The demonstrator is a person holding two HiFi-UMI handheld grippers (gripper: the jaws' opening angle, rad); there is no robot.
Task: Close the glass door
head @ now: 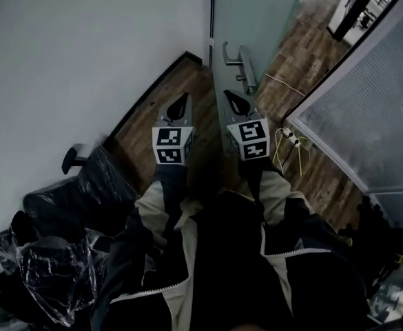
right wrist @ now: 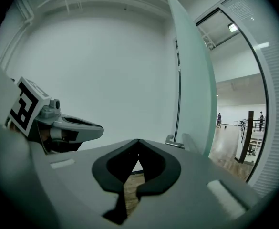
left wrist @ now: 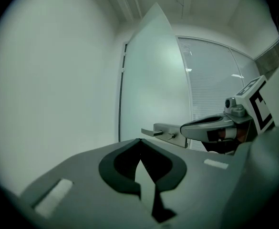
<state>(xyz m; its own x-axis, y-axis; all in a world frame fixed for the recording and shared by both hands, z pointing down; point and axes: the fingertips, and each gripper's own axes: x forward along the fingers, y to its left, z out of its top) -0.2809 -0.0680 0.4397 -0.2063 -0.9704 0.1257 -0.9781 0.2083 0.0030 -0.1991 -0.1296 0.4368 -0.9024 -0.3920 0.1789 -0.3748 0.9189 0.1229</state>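
Observation:
The frosted glass door (head: 256, 12) stands open and is seen almost edge-on ahead of me. Its metal lever handle (head: 241, 64) sticks out toward the right. Both grippers are held level, side by side, short of the door. My left gripper (head: 178, 96) is shut and empty, left of the door's edge. My right gripper (head: 230, 94) is also shut and empty, just below the handle without touching it. In the left gripper view the door (left wrist: 149, 80) and handle (left wrist: 164, 130) lie ahead of the shut jaws. The right gripper view shows the handle (right wrist: 175, 141) beyond its tips.
A white wall (head: 84, 47) runs along the left. A black chair wrapped in plastic (head: 70, 212) stands at my lower left. A power strip with yellow and white cables (head: 291, 140) lies on the wood floor by a frosted glass partition (head: 373, 109).

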